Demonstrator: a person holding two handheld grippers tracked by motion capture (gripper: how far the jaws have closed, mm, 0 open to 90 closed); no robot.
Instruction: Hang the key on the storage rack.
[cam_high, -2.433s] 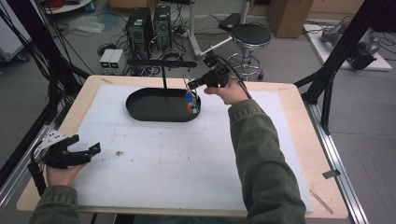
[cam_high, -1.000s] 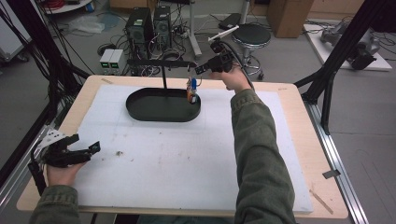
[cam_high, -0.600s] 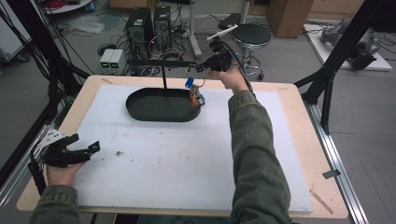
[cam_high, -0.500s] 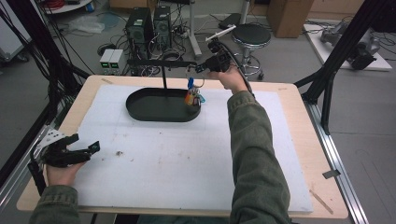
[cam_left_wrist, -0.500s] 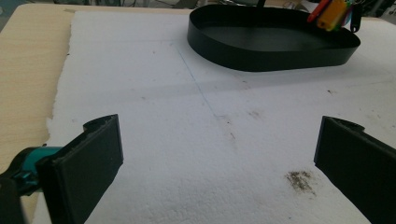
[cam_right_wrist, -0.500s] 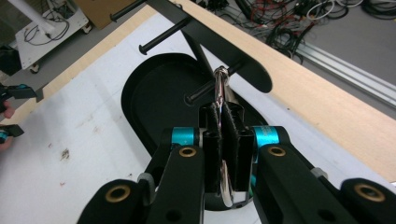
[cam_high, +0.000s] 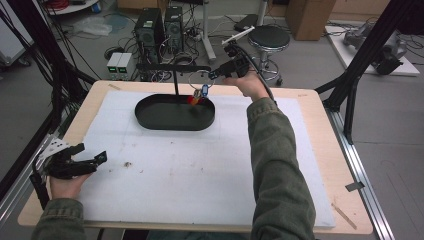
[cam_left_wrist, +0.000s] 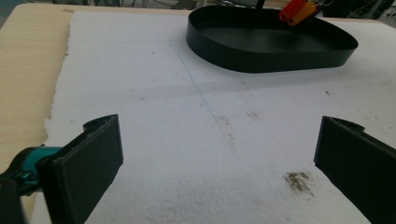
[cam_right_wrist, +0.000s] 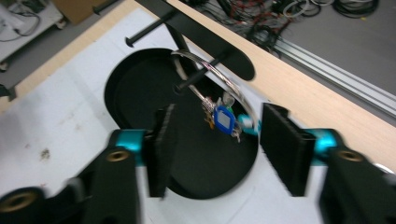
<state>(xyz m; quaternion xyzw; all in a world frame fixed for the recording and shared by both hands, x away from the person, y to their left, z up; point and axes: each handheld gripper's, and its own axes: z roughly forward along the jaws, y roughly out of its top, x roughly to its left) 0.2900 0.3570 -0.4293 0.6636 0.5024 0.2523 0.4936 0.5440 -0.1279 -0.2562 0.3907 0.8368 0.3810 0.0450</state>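
A metal key ring (cam_high: 196, 80) with blue, red and orange tags (cam_high: 200, 94) hangs from a peg of the black stand (cam_high: 176, 82), over the far right end of the black oval tray (cam_high: 150, 122). My right gripper (cam_high: 214, 74) hovers just right of the ring. Its jaws have just been opening and stand apart in the right gripper view (cam_right_wrist: 215, 140), with the ring (cam_right_wrist: 219, 77) and blue tag (cam_right_wrist: 223, 120) hanging free beyond them. My left gripper (cam_high: 95, 159) rests open at the near left; its jaws (cam_left_wrist: 224, 158) hold nothing and face the tray (cam_left_wrist: 271, 51).
White foam board (cam_high: 200, 175) covers the wooden table (cam_high: 320, 130). Small dirt marks (cam_high: 127, 164) lie near the left gripper. Black frame posts (cam_high: 360, 65) stand at both table sides. Behind the table are a stool (cam_high: 269, 37) and computer cases (cam_high: 160, 25).
The right gripper lifted the key bunch from the tray up to the stand's peg, then opened its jaws. The bunch now hangs from the peg. The left hand kept still.
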